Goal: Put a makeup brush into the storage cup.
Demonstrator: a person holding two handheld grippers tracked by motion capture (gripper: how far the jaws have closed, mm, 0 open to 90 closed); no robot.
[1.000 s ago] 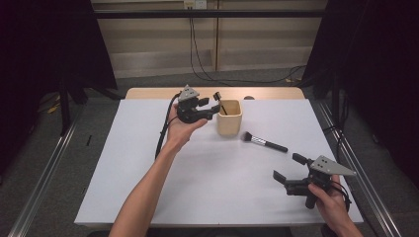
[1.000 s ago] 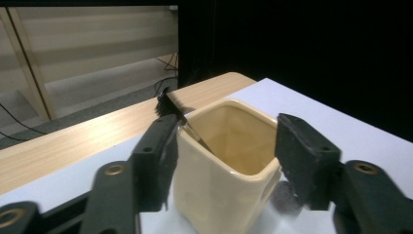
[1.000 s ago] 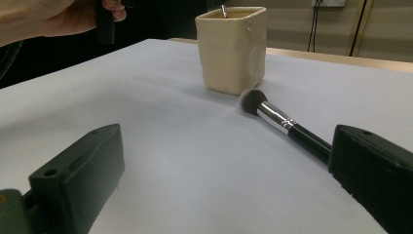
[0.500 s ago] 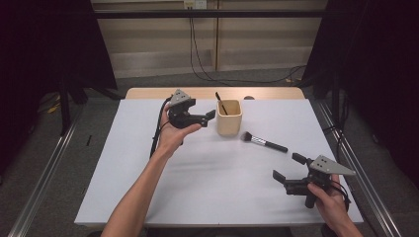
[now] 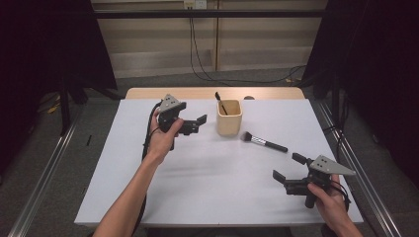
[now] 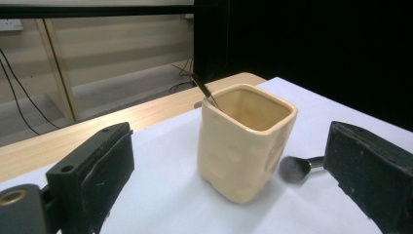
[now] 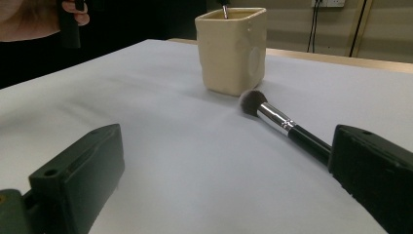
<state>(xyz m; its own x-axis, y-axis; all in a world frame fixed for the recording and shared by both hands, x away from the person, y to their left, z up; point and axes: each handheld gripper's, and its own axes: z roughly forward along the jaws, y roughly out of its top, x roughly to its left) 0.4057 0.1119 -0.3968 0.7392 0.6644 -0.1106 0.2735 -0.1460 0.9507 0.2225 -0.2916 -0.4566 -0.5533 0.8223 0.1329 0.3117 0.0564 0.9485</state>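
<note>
- In the high view we saw the left gripper [image 5: 196,123] held over the white table cover [image 5: 197,187], at roughly nine o'clock from the cream cup [image 5: 230,117] and just beside it, not touching it.
- Its jaws had just been opening and stood wide apart, with nothing between the pads; in the left gripper view the cup [image 6: 245,141] sat beyond them, framed by the two black jaws.
- The cup stood upright near the far edge of the cover, and a thin dark handle [image 5: 220,102] leaned out of it toward eleven o'clock.
- A makeup brush [image 5: 263,142] lay flat on the cover at about four o'clock from the cup, its bristle head near the cup's base and its black handle pointing away toward four o'clock.
- The right gripper [image 5: 285,174] was held low by the near right corner, at about five o'clock from the brush and well apart from it.
- Its jaws also stood open and empty; in the right gripper view the brush [image 7: 285,123] lay ahead of them, its handle running toward the right-hand jaw.
</note>
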